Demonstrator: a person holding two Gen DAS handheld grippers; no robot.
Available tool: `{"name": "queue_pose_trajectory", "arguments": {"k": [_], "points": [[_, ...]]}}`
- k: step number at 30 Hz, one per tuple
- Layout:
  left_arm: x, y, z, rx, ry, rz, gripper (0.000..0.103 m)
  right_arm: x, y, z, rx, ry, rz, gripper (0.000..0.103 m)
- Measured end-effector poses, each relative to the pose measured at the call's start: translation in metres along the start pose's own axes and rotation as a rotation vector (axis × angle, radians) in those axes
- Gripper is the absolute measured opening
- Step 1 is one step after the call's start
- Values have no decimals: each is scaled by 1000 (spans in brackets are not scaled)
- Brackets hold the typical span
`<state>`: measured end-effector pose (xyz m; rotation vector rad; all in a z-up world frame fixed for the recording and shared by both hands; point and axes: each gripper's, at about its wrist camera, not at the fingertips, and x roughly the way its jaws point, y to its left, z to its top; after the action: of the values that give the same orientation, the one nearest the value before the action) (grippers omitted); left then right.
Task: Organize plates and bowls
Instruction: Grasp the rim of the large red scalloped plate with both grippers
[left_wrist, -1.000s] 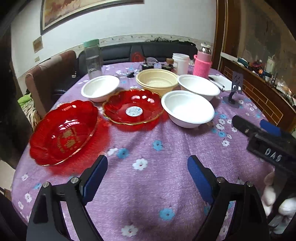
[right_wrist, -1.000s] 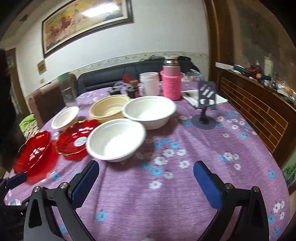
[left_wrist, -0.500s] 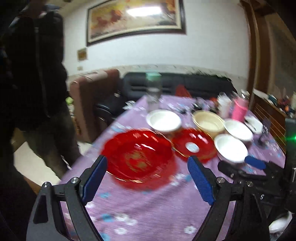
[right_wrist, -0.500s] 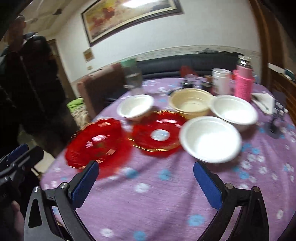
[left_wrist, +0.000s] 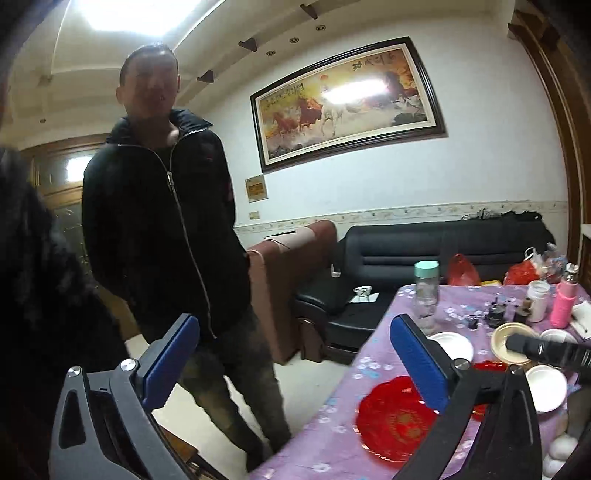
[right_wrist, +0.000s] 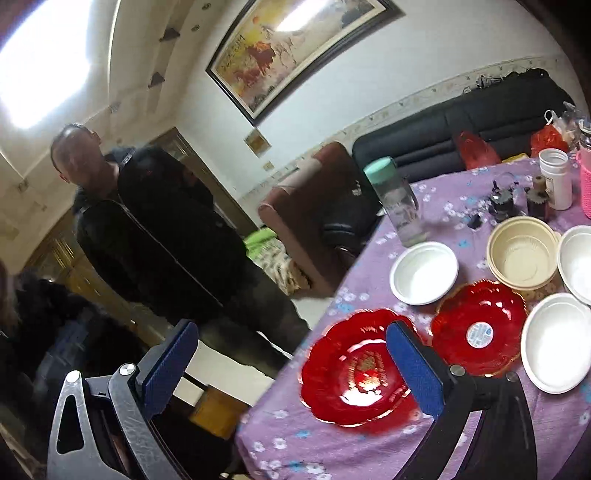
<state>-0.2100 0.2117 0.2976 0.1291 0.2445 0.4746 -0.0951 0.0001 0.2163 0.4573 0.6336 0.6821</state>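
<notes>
Standing wide and opening further, the left gripper (left_wrist: 295, 354) has nothing between its jaws; the right gripper (right_wrist: 288, 363) is open and empty too. On the purple table (right_wrist: 369, 443) lie 2 red plates (right_wrist: 354, 369), touching, with 3 white bowls (right_wrist: 424, 273) and 1 cream bowl (right_wrist: 522, 256) close behind them

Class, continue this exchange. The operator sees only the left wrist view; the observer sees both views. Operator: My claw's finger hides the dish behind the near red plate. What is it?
Observer: A second red plate, with a round white sticker at its centre.
Operator: Anything inside the beige bowl?
Observer: No, the beige bowl is empty.
Operator: Is the right claw carrying something?
Observer: No, the right claw is open, nothing between its pads.
</notes>
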Motion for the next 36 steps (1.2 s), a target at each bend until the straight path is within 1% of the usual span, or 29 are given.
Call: {"name": "queue_pose_trajectory", "arguments": {"k": [1,3,4,6,9,11,12,13,15,19,20,21,23,25,26,28,29,30,31,34,35,36], "points": [[3,2,-5,2,11,-10,103,5,-3,-7,-7,17,-28,103],[14,2,-26,-8,56,-50,103,26,-19,-30,-4,100,-84,103],[23,-1,-38,-13,90,-70,103,37,-27,-41,7,135,-105,103],[44,-10,-69,-16,184,-122,103,50,-46,-63,43,198,-151,102],[66,-24,-106,-46,277,-141,103,63,-73,-84,82,259,-201,101],[78,-32,-124,-66,335,-159,103,66,-81,-87,94,275,-217,100],[83,-34,-131,-61,357,-168,103,70,-84,-89,96,285,-225,99],[88,-38,-135,-47,370,-169,103,72,-87,-90,96,291,-229,98],[95,-43,-143,-23,382,-160,103,79,-90,-90,91,305,-236,93],[124,-48,-145,-16,412,-184,103,98,-94,-81,95,317,-256,92],[137,-50,-147,-7,426,-187,103,104,-97,-79,100,321,-265,89],[147,-51,-148,3,440,-185,103,109,-98,-78,106,325,-269,85],[173,-57,-153,26,480,-200,103,123,-105,-75,126,345,-268,81],[199,-62,-161,36,541,-206,103,135,-109,-73,139,357,-287,78],[212,-66,-166,39,575,-221,103,141,-110,-71,139,364,-295,76],[230,-71,-175,39,616,-224,98,150,-110,-71,133,378,-317,75],[239,-74,-178,43,637,-224,87,153,-111,-71,134,385,-328,73],[246,-77,-180,44,656,-240,79,157,-113,-70,137,392,-334,70],[253,-80,-184,44,676,-257,78,160,-115,-69,142,399,-337,69],[268,-88,-192,48,716,-254,73,170,-122,-68,154,411,-350,62],[272,-91,-195,48,731,-261,66,173,-125,-68,159,414,-352,59],[274,-93,-197,45,745,-270,57,177,-128,-67,166,417,-355,56]]}}
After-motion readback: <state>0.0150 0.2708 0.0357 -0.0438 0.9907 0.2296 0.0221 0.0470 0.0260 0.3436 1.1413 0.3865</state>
